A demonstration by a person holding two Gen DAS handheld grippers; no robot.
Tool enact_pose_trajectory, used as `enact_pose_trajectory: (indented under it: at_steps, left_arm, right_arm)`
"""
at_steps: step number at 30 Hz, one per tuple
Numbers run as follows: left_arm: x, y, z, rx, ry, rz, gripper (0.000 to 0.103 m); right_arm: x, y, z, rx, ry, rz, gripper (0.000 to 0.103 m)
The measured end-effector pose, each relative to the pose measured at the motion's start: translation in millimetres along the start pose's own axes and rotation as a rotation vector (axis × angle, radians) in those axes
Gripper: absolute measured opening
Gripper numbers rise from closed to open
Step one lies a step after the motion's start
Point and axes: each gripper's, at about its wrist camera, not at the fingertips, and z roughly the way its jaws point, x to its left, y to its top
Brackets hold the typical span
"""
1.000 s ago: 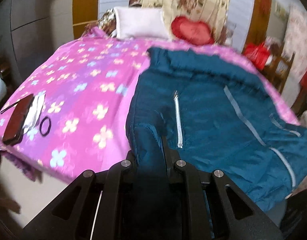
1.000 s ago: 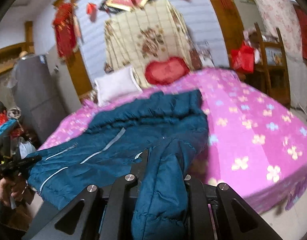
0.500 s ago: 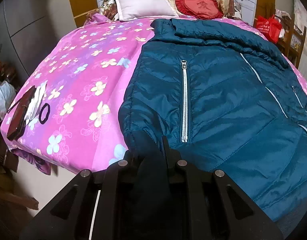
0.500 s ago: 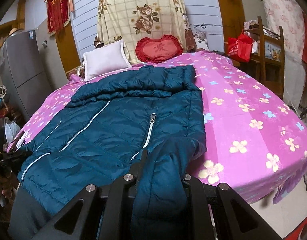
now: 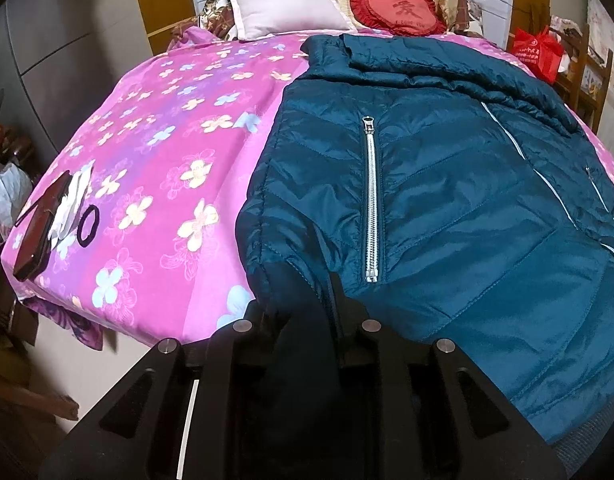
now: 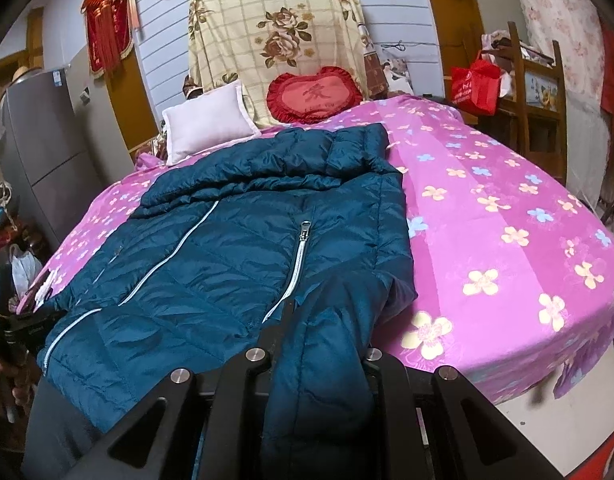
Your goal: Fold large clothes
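On the pink floral bed (image 5: 155,184), both left gripper (image 5: 303,300) and right gripper (image 6: 323,320) pinch the teal jacket (image 5: 447,208) hem corners.

Since a second ago the blue jacket (image 5: 447,200) has been laid out flatter on the bed (image 5: 167,184): wrinkled and bunched near the collar then, now spread smooth, body panels even, pocket zipper (image 5: 371,200) straight. In the right wrist view its front was heaped and tilted; now it lies flat, centre zipper (image 6: 295,268) in full view. Both cameras have dropped lower and closer to the near edge of the bed. The left claw (image 5: 307,312) and right claw (image 6: 323,344) have carried the gripped sleeves down with them.
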Motion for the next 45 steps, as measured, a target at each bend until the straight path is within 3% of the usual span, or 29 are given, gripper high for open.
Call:
enact_pose_trajectory:
  at_steps: [45]
  left_arm:
    - [-1.0,-2.6,3.7,0.012,-0.006,0.000,0.025]
  right_arm:
    - [1.5,-1.7,0.0,0.021,-0.027,-0.024,0.012]
